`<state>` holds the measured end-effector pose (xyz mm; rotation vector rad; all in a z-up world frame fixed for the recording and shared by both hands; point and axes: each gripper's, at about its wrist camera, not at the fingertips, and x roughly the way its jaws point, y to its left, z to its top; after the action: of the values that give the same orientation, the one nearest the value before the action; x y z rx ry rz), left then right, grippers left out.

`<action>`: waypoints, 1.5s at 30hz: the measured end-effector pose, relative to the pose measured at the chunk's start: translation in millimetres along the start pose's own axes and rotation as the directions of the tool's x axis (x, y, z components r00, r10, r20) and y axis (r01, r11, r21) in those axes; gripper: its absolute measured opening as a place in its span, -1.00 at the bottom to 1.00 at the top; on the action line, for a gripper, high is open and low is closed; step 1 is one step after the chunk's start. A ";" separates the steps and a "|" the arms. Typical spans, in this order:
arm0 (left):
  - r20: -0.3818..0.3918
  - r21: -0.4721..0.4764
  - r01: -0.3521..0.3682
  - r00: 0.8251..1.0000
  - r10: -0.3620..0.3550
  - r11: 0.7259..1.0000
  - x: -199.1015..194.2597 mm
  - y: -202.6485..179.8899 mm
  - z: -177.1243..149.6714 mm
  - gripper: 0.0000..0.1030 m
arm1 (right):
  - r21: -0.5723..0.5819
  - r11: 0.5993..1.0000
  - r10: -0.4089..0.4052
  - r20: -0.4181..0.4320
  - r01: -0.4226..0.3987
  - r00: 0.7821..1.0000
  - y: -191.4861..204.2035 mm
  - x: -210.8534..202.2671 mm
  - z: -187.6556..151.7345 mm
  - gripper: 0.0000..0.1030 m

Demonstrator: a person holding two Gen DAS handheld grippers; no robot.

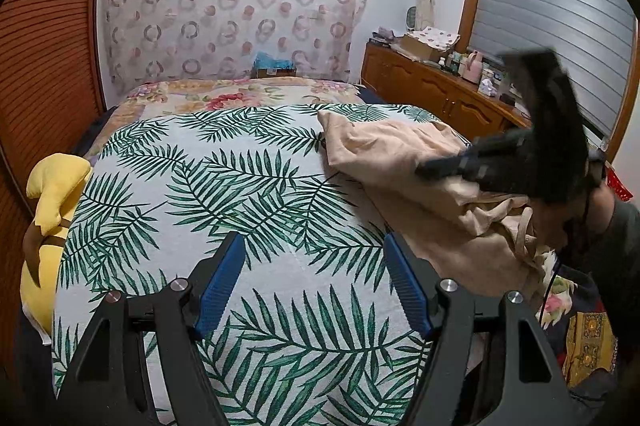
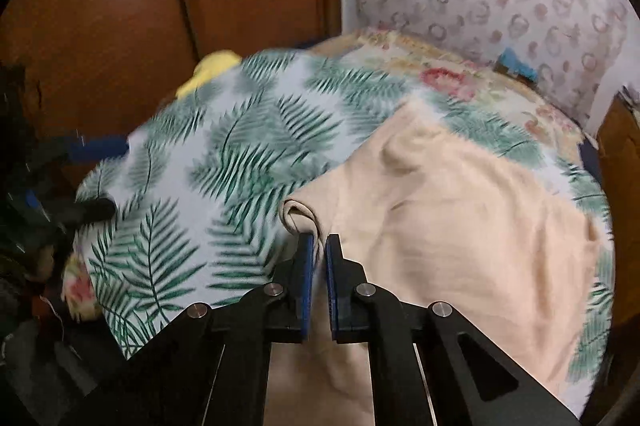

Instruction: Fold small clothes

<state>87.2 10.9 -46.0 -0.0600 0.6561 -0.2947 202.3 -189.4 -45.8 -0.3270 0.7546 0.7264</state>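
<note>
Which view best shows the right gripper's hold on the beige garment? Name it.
The right wrist view: the right gripper is shut on the beige garment at its edge. The left wrist view shows that gripper only blurred, above the cloth.

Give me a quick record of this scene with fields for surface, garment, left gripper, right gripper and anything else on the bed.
surface: bed with a palm-leaf cover
garment: beige garment, crumpled, lying on the right part of the cover
left gripper: left gripper open, nothing between its fingers, over bare cover
right gripper: right gripper shut on a hem or strap of the beige garment
other: yellow plush toy at the bed's left edge
fold progress: not yet folded
</note>
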 end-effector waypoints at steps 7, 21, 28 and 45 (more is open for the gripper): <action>-0.005 0.012 0.009 1.000 -0.009 1.000 2.4 -6.1 -0.2 0.41 | 0.055 0.987 -0.156 0.066 0.152 0.986 -50.7 -39.1 19.1 -0.89; -0.024 0.021 0.021 0.999 -0.021 1.000 9.8 -11.7 -4.7 0.41 | 0.196 0.855 -0.473 -0.081 0.480 0.877 -147.1 -3.4 40.7 -0.90; -0.041 0.042 0.043 0.998 -0.041 0.998 16.6 -24.4 -6.2 0.41 | 0.229 0.841 -0.473 -0.127 0.490 0.872 -144.7 -5.5 34.4 -0.62; -0.117 0.129 0.134 0.986 -0.119 0.982 43.3 -91.2 -18.3 0.41 | 0.343 0.901 -0.276 -0.016 0.264 0.961 -29.8 -130.1 -131.0 -0.16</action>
<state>85.8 -88.1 -72.7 0.0461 0.7395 -0.4679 91.4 -340.0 -42.7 -0.0973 0.7709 0.3270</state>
